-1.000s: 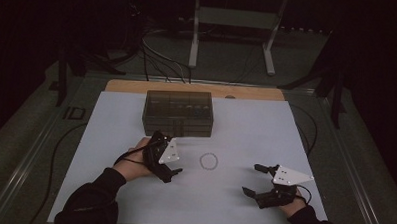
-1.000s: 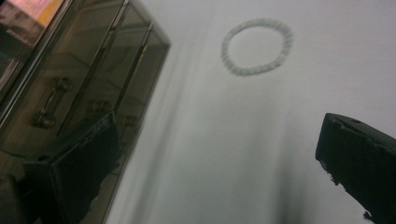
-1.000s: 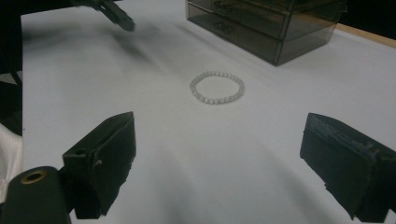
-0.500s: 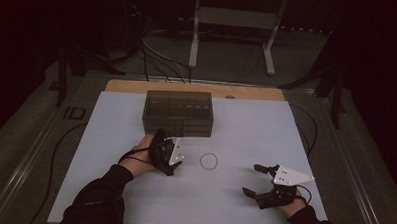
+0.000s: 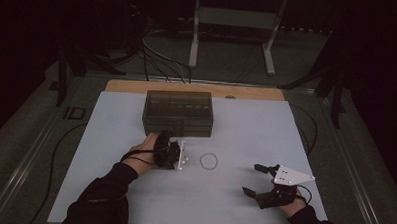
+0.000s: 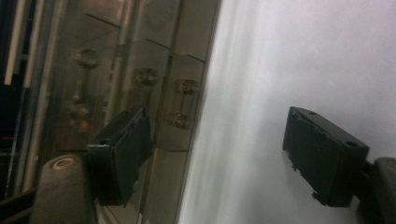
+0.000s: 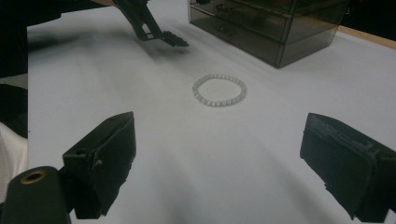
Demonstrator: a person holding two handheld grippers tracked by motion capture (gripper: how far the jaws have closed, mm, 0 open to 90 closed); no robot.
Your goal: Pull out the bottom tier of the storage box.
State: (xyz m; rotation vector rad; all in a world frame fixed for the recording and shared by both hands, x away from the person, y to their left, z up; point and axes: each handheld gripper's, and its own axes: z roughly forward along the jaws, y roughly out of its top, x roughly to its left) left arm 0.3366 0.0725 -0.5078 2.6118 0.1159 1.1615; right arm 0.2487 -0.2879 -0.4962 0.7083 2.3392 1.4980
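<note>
A smoky see-through drawer box point(image 5: 178, 113) stands at the back middle of the white table point(image 5: 110, 139). My left gripper point(image 5: 174, 147) sits low, right at the box's front. In the left gripper view its jaws point(image 6: 219, 154) stand apart after closing partway. One jaw overlaps the drawer fronts point(image 6: 140, 70) and their small knobs, and no pad presses on anything. A pale bead bracelet point(image 5: 208, 161) lies flat just right of it. My right gripper point(image 5: 251, 180) rests open near the front right, facing the bracelet point(image 7: 219, 89) with nothing between its jaws point(image 7: 224, 158).
The table's wooden back edge point(image 5: 252, 93) runs behind the box. Cables point(image 5: 158, 60) and a metal stand point(image 5: 234, 23) lie on the dark floor beyond. A cable point(image 5: 60, 147) trails off the table's left side. From the right gripper view, the left gripper point(image 7: 154, 28) is beside the box point(image 7: 271, 23).
My left gripper has sunk and edged toward the box front, with its jaws closer together. The right gripper and the bracelet have stayed put.
</note>
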